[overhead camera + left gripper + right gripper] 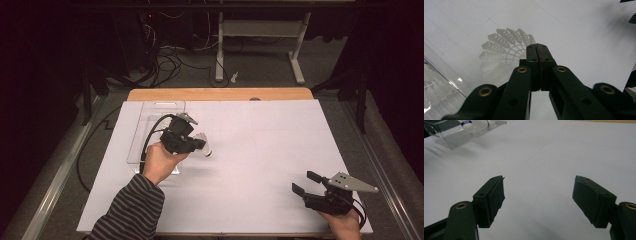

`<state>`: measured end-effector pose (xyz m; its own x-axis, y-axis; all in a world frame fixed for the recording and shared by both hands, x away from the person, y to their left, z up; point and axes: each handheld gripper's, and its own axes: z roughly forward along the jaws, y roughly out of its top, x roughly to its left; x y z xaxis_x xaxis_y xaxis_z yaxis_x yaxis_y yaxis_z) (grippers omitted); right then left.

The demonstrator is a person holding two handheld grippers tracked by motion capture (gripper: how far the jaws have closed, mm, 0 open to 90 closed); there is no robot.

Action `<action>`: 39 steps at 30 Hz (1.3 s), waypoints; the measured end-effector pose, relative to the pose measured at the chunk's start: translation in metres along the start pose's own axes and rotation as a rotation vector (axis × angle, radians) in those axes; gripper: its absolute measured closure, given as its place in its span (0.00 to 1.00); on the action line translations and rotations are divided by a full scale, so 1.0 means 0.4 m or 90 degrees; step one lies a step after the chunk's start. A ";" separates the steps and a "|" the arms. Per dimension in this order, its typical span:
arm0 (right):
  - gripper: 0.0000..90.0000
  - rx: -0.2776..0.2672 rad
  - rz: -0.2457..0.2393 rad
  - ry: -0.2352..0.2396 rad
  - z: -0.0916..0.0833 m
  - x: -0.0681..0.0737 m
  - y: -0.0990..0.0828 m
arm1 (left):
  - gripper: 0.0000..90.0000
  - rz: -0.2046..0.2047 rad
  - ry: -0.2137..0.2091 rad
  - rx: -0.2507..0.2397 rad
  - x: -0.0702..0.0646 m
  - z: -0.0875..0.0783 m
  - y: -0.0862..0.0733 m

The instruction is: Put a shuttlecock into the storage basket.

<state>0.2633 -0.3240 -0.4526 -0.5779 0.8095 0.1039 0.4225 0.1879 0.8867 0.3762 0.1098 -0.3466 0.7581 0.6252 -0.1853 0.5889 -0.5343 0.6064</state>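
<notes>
Left gripper view puts us right on the action: the left gripper has its jaws pressed together, clamped on the edge of the shuttlecock, whose white feather skirt fans out up and to the left just past the jaw tips. The cork end is hidden behind the jaws, so I can't say exactly how the nose sits here. From the high view the shuttlecock hangs off the tip of the left gripper, its long axis running roughly across the white table sheet, just beside the clear plastic tray that lies to the left of the hand. Another shuttlecock rests inside that tray.

Over at the bottom right, well apart from all this, the right gripper sits with jaws wide apart, nothing between them. So the left is the near hand, and the tray lies close by its side.
</notes>
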 end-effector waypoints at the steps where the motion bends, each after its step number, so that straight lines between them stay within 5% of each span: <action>1: 0.29 0.000 0.000 0.000 0.000 0.000 0.000 | 0.99 0.002 0.002 0.001 0.002 -0.003 0.000; 39: 0.29 -0.001 0.002 -0.001 0.000 -0.001 0.000 | 0.99 -0.027 0.028 -0.032 0.038 -0.065 -0.034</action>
<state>0.2635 -0.3241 -0.4526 -0.5758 0.8107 0.1056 0.4231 0.1850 0.8870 0.3723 0.1414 -0.3378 0.7193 0.6715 -0.1779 0.6041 -0.4781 0.6376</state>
